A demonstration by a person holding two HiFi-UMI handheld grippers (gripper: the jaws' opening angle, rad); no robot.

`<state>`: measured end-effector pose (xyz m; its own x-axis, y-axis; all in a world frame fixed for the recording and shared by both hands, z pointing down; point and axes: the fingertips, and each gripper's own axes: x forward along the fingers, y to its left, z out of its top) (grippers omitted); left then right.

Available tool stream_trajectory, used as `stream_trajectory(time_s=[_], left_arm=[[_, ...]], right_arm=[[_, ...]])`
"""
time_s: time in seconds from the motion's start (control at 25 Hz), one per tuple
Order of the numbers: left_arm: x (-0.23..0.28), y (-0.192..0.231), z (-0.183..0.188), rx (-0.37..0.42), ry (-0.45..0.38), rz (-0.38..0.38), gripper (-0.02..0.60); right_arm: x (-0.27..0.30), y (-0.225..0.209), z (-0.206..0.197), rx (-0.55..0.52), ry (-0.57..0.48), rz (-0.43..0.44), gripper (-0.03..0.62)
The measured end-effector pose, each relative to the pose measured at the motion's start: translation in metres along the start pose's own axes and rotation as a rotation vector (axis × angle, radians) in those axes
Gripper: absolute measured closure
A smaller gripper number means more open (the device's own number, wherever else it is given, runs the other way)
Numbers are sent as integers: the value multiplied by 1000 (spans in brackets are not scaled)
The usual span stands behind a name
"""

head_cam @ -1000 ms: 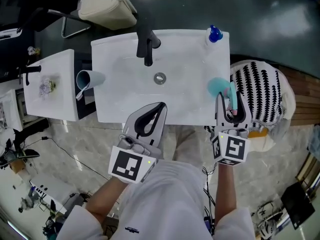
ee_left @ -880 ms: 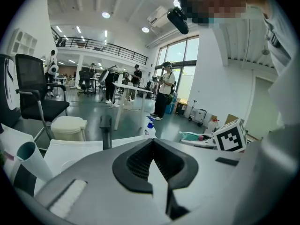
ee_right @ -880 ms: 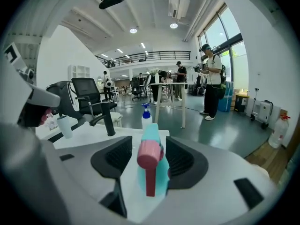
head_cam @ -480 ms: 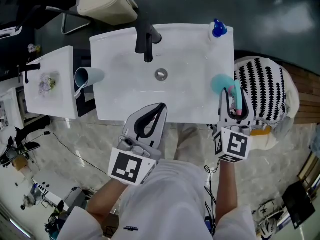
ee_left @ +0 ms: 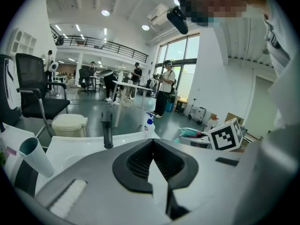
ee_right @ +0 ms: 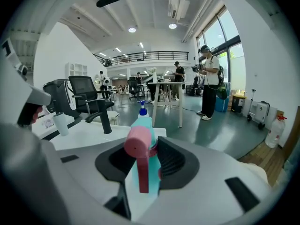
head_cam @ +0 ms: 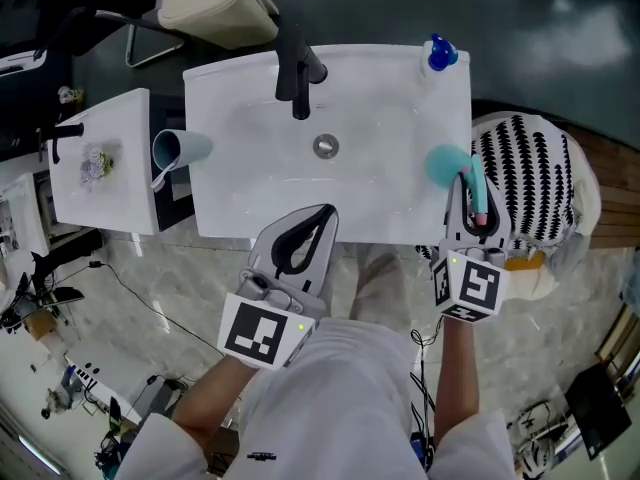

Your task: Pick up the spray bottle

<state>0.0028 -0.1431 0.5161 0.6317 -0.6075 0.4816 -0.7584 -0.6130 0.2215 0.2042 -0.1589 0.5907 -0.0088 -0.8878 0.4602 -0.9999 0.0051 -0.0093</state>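
The spray bottle [head_cam: 445, 165] is teal with a pink trigger head and lies on the right end of the white sink top [head_cam: 250, 193], head toward me. My right gripper [head_cam: 468, 186] reaches over the sink's front edge. Its jaws are closing, and their pads sit against both sides of the bottle's neck. In the right gripper view the spray bottle [ee_right: 143, 146] fills the gap of the right gripper [ee_right: 144, 142]. My left gripper [head_cam: 325, 211] hovers at the sink's front edge, shut and empty. In its own view the left gripper [ee_left: 152, 142] shows its tips meeting.
A black faucet [head_cam: 297, 78] stands at the back of the basin, and a blue-capped pump bottle [head_cam: 437, 56] sits at the back right corner. A teal cup [head_cam: 178, 151] lies at the left. A striped basket [head_cam: 525, 183] is right of the sink and a beige bin [head_cam: 215, 8] behind it.
The right gripper's jaws have narrowed from wide open onto the spray bottle's neck. The left gripper has stayed where it was.
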Motion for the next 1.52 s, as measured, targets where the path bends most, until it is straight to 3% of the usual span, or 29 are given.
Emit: stream_trajectory(time_s=[0.48,1.52], left_arm=[[-26,5,20,0,-62,27,578],[-135,21,91,17,-272,166,578]], right_arm=[[-17,17,24,10,-4,59,476],[-118,57,155,-80,-180,140,476]])
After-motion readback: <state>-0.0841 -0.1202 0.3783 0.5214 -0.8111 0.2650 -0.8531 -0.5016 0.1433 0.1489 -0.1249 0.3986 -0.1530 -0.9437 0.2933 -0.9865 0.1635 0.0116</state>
